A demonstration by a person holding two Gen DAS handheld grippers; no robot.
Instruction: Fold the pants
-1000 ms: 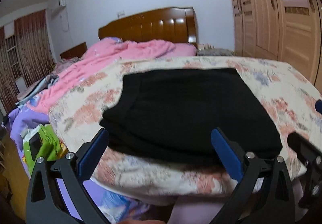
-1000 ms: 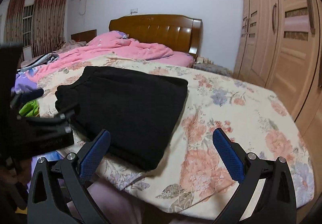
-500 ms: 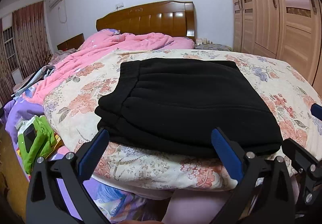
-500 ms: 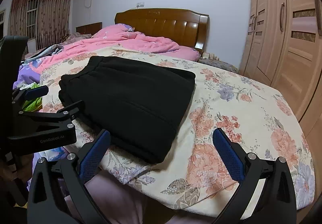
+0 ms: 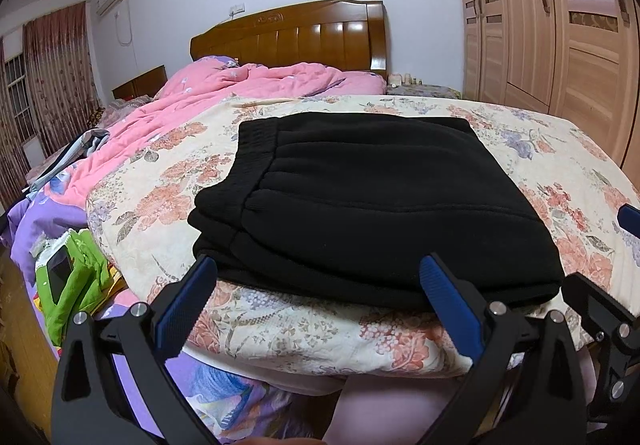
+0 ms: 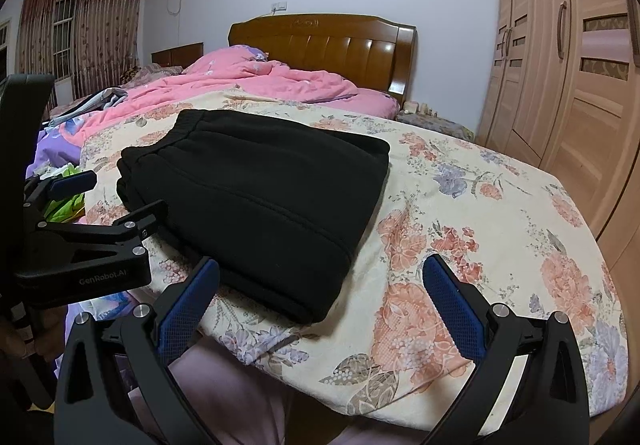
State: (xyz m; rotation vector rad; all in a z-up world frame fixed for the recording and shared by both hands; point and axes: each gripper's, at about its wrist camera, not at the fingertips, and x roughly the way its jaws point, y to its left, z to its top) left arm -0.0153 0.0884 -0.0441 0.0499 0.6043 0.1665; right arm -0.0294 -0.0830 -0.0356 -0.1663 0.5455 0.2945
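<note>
while both tools hung just short of the bed's near edge, the black pants (image 5: 372, 201) lay folded into a thick rectangle on the floral quilt (image 5: 560, 181), their ribbed waistband toward the left side and their near fold close to the quilt's edge. the left gripper (image 5: 316, 297) was spread wide with nothing between its blue pads (image 5: 182, 311), framing the near edge of the pants without touching them. the right gripper (image 6: 320, 297) was likewise spread wide and empty, one pad just beside the garment's near corner, the other over bare quilt. from the right wrist view the left gripper's black body appeared at the left, close to the waistband end of the pants. a rumpled pink blanket (image 6: 256, 81) covered the far part of the bed below a wooden headboard (image 6: 332, 45). a light wood wardrobe (image 6: 568, 57) stood along the right wall, and brown patterned curtains (image 6: 104, 21) hung at the left. something green (image 5: 74, 285) lay beside the bed's left edge.
</note>
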